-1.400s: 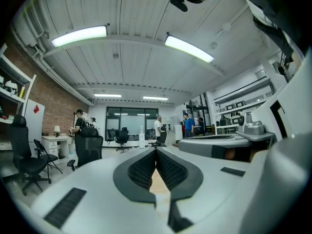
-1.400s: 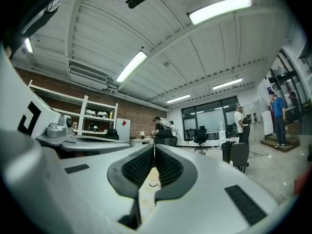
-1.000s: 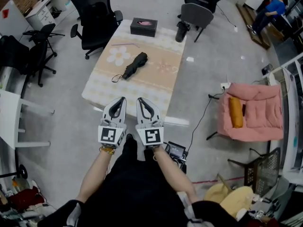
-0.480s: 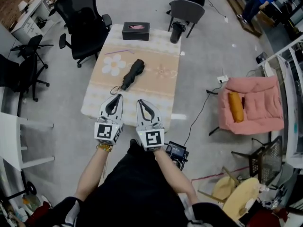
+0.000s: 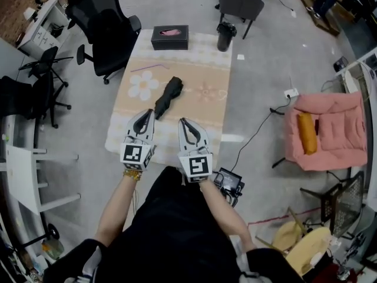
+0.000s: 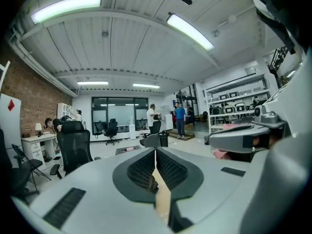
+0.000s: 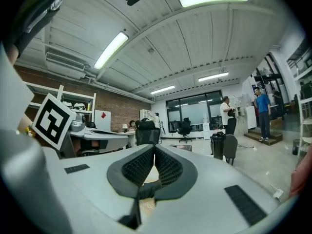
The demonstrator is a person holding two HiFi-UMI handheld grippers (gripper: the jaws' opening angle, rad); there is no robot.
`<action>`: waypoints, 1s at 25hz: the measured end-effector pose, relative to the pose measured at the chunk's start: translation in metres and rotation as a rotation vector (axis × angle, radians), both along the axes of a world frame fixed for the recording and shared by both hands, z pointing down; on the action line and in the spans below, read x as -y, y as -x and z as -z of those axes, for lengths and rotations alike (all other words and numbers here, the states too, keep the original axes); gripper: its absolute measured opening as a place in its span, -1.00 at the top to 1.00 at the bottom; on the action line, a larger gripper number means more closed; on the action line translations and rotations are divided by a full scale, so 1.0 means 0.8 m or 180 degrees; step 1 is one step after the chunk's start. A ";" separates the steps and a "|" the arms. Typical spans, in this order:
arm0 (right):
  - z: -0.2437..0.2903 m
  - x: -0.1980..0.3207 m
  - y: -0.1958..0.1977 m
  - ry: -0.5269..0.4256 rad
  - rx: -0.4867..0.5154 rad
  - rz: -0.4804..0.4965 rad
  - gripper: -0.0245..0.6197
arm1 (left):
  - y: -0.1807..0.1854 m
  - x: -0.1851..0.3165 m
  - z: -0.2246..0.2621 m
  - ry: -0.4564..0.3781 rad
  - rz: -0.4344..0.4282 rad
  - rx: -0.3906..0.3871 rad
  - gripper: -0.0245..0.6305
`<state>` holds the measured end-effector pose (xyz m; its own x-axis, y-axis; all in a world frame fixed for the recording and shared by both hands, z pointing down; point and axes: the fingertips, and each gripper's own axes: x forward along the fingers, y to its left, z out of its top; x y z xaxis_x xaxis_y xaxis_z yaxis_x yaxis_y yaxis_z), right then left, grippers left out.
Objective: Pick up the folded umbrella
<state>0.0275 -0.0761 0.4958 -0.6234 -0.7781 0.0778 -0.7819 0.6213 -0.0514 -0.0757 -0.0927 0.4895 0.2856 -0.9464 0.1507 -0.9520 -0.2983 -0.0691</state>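
The folded black umbrella (image 5: 168, 95) lies slanted in the middle of a low table (image 5: 206, 108) covered with a beige flowered cloth. Its strap end points toward me. My left gripper (image 5: 151, 111) is shut and empty, with its tip over the table's near part, just short of the umbrella's near end. To its right my right gripper (image 5: 182, 121) is also shut and empty over the table's near edge. In the left gripper view the jaws (image 6: 155, 150) meet, and in the right gripper view the jaws (image 7: 154, 148) meet too. Both views show only a sliver of beige cloth.
A black tissue box (image 5: 169, 37) and a thin purple stick (image 5: 145, 68) lie at the table's far end. A black bin (image 5: 224, 37) and office chairs (image 5: 106, 37) stand around it. A pink armchair (image 5: 321, 131) is at the right, and a black device (image 5: 230, 183) sits on the floor by my feet.
Both grippers have moved forward toward the table and their tips now reach over its near edge. The umbrella has not moved. Both stay shut.
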 end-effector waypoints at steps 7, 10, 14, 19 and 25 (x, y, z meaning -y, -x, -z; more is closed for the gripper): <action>-0.018 0.051 -0.014 -0.0029 -0.0069 -0.0188 0.87 | 0.008 0.070 -0.057 0.0261 -0.0258 0.0140 0.88; -0.025 0.076 -0.020 0.0009 -0.0092 -0.0356 0.87 | 0.013 0.093 -0.087 0.0443 -0.0374 0.0155 0.88; -0.035 0.093 -0.012 0.0115 -0.0107 -0.0515 0.87 | 0.024 0.117 -0.123 0.0666 -0.0527 0.0209 0.87; -0.048 0.105 0.000 0.0208 -0.0128 -0.0643 0.87 | 0.037 0.136 -0.177 0.1042 -0.0674 0.0314 0.86; -0.062 0.113 -0.003 0.0295 -0.0134 -0.0823 0.87 | 0.045 0.132 -0.241 0.1462 -0.0741 0.0430 0.46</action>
